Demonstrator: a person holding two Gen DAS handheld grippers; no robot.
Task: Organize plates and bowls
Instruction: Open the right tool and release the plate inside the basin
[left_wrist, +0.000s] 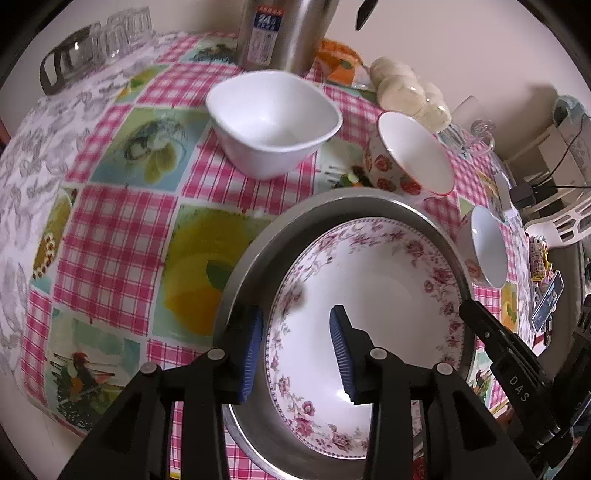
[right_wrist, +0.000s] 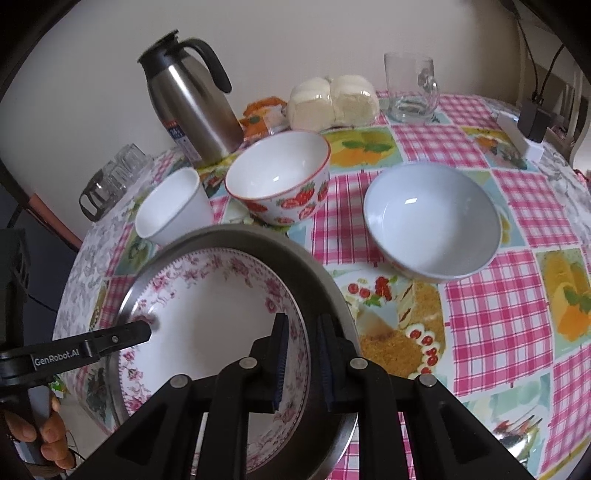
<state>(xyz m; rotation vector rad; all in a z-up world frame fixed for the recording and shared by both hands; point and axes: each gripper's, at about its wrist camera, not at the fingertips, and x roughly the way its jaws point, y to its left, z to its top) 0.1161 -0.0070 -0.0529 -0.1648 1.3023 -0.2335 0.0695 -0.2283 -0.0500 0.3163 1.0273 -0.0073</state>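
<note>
A floral-rimmed white plate (left_wrist: 388, 306) lies inside a steel pan (left_wrist: 369, 201) at the table's near edge. My left gripper (left_wrist: 295, 350) is open, its jaws straddling the left rims of plate and pan. My right gripper (right_wrist: 301, 354) is narrowly open around the plate's right rim (right_wrist: 299, 354) and the pan wall (right_wrist: 314, 273); it shows in the left wrist view (left_wrist: 498, 343). A white square bowl (left_wrist: 273, 122), a strawberry bowl (left_wrist: 410, 158) and a pale blue bowl (right_wrist: 432, 221) stand on the table beyond.
A steel thermos jug (right_wrist: 195, 103) stands at the back. Glass tumblers in a holder (left_wrist: 96, 48) sit back left. Wrapped buns (right_wrist: 332, 99), a glass mug (right_wrist: 410, 88) and a charger block (right_wrist: 532, 122) sit at the back right. The chequered tablecloth (left_wrist: 122, 236) covers the table.
</note>
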